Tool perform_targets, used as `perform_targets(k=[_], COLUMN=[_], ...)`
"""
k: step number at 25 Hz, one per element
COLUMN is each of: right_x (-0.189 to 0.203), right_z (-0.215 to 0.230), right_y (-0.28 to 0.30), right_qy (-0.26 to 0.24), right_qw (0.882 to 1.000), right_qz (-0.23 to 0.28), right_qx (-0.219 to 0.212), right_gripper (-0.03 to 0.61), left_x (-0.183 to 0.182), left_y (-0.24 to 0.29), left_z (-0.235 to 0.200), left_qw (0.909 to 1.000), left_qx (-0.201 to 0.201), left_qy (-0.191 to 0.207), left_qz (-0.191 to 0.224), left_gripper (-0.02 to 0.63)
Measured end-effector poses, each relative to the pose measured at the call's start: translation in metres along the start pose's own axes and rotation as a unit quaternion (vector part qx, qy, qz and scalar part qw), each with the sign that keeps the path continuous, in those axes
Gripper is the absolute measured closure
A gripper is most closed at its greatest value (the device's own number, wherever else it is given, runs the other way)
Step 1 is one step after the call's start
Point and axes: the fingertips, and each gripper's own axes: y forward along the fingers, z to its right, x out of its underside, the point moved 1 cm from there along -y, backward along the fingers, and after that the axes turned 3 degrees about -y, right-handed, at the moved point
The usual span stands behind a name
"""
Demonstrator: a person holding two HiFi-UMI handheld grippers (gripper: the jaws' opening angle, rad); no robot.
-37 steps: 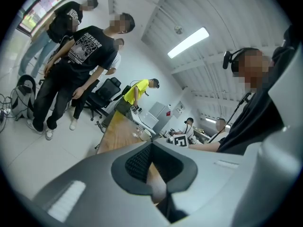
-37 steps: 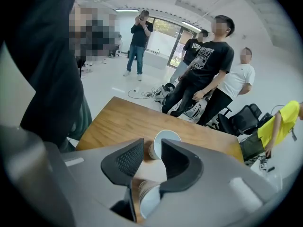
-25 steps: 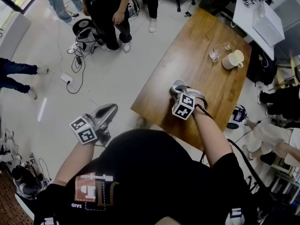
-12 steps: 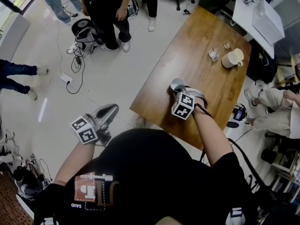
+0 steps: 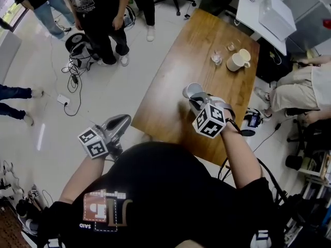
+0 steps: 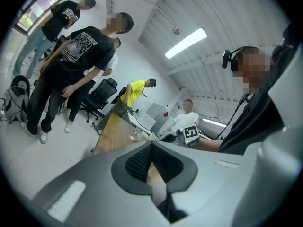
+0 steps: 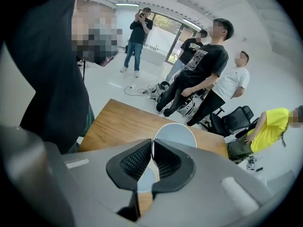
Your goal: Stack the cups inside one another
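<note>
The right gripper (image 5: pixel 199 103) is clamped on a pale grey cup (image 5: pixel 191 91). Its jaws have just been closing. The thin wall of the cup is pinched between the two black pads (image 7: pixel 136 162). The round open top of the cup shows just past the pads. The cup is over the near half of the brown wood table (image 5: pixel 170 105) and leans a little toward 11 o'clock.

The left gripper (image 5: pixel 123 122) is at 8 o'clock from the right one. It is off the table and over the white floor (image 5: pixel 119 87). Its jaws are together at the tips and there is nothing in them.

At 1 o'clock from the grey cup, well apart from it, a cream mug (image 5: pixel 239 61) sits on the far end of the table. A little clear glass (image 5: pixel 216 59) stands just beside the mug at its 9 o'clock. One more little glass (image 5: pixel 231 46) stands near the mug at its 11 o'clock.

Some people (image 5: pixel 98 14) stand on the floor at 11 o'clock from the table, with cables (image 5: pixel 72 81) lying near their feet. One more person (image 5: pixel 292 89) sits at 3 o'clock from the table. A white desk (image 5: pixel 258 9) is past the table's far end at 1 o'clock.
</note>
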Motion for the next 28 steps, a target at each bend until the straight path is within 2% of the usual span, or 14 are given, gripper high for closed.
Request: perform_targets(k=[8, 16, 18, 19, 24, 28], right_x=[0.061, 0.084, 0.086, 0.085, 0.076, 0.086], right_z=[-0.016, -0.044, -0.046, -0.045, -0.028, -0.021], right_y=[-0.039, -0.014, -0.006, -0.005, -0.033, -0.063], right_qy=[0.009, 0.019, 0.034, 0.042, 0.082, 0.130], right_qw=[0.999, 0.996, 0.996, 0.996, 0.996, 0.991], right_qz=[-0.052, -0.074, -0.067, -0.062, -0.020, 0.011], right_qx=[-0.014, -0.051, -0.053, -0.049, -0.006, 0.025], right_gripper=[0.546, 0.541, 0.459, 0.424, 0.419, 0.420], left_x=[0.005, 0.009, 0.010, 0.011, 0.009, 0.010], left_y=[0.031, 0.039, 0.039, 0.038, 0.037, 0.044], left_z=[0.016, 0.025, 0.025, 0.025, 0.024, 0.026], left_qw=[0.9995, 0.9992, 0.9993, 0.9992, 0.9992, 0.9987], left_qx=[0.029, 0.034, 0.031, 0.031, 0.034, 0.043], left_qy=[0.004, 0.008, 0.010, 0.010, 0.011, 0.013], left_qz=[-0.013, -0.019, -0.021, -0.021, -0.020, -0.025], left_gripper=[0.617, 0.617, 0.617, 0.617, 0.617, 0.617])
